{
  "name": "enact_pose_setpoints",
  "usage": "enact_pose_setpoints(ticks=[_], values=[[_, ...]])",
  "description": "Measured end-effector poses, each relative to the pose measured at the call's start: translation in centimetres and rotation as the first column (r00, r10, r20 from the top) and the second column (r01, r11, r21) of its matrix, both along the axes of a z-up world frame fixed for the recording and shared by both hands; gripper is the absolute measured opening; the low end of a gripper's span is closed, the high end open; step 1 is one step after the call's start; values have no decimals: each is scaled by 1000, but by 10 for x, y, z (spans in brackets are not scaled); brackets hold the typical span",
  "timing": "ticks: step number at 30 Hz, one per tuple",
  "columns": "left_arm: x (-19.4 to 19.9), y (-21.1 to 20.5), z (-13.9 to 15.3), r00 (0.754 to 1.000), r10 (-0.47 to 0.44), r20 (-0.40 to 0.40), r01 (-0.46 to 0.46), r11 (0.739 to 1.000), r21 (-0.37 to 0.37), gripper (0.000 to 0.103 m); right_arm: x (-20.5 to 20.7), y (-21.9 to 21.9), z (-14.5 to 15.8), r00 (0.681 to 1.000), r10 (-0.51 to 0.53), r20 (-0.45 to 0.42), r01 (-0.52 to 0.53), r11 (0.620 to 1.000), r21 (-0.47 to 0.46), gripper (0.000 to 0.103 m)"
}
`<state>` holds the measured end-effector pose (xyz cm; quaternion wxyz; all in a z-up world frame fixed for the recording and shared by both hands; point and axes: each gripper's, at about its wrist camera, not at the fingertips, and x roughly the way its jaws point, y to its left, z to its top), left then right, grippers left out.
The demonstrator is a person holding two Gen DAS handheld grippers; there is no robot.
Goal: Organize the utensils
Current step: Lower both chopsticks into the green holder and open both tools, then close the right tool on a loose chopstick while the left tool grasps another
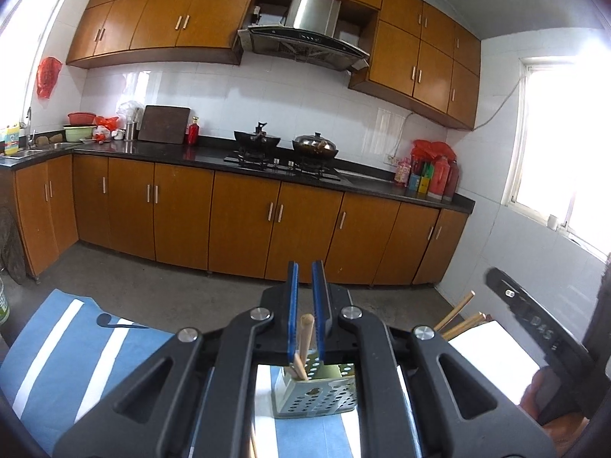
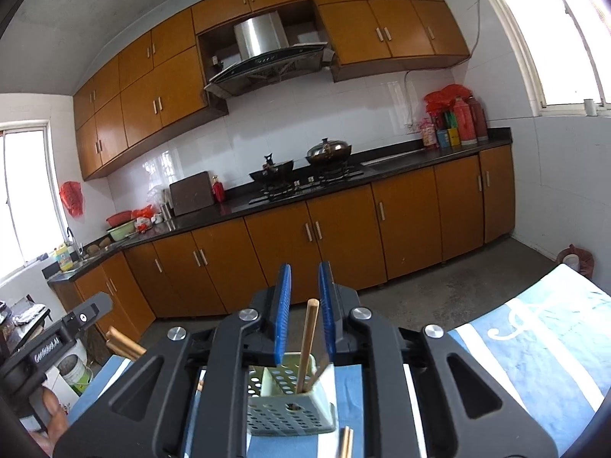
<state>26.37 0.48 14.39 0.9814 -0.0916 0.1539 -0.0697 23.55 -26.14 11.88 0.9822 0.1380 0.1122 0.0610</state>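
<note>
A pale green perforated utensil holder [image 1: 317, 397] stands on the blue-and-white striped cloth [image 1: 76, 358], just under my left gripper [image 1: 306, 278]. Wooden chopsticks [image 1: 303, 343] stand in it and rise between the blue pads; the jaws are a little apart and I cannot tell if they touch the sticks. In the right wrist view the same holder [image 2: 292, 408] has a chopstick [image 2: 307, 343] standing between the pads of my right gripper [image 2: 304, 278], which is open around it. More chopsticks [image 2: 346, 442] lie on the cloth in front of the holder.
The other gripper shows at each view's edge, holding chopsticks [image 1: 456, 316] [image 2: 122, 343]. Beyond the table are orange kitchen cabinets [image 1: 244, 221], a dark counter with a stove and two woks [image 1: 286, 145], and a bucket [image 2: 74, 372] on the floor.
</note>
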Motion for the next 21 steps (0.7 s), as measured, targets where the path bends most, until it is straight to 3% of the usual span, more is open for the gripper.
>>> enact_pose_setpoints(ticks=[5,9,12,15,18,21], values=[[-30,16,6,999,36,0,-36,999,1,16,-34,-23,-9,999,-31,-43,31,1000,-2,16],[-62,35,-15,997,64,-52,-63,998,28,18,-52,-35,-45,987,-43,-157,40,999,-24,16],[-75,48,-47,987,87,-136,-79,995,61,19,-56,-36,-91,953,-18,-304,10,1000,-28,16],[-81,57,-90,964,98,-249,-76,992,96,19,-55,-26,-139,897,28,-442,-41,999,-20,16],[-83,62,-131,928,112,-354,-78,991,109,19,-52,-8,-176,830,119,-545,-118,992,37,16],[-88,65,-157,905,110,-412,-77,992,96,19,-50,16,-194,795,155,-587,-171,985,28,16]])
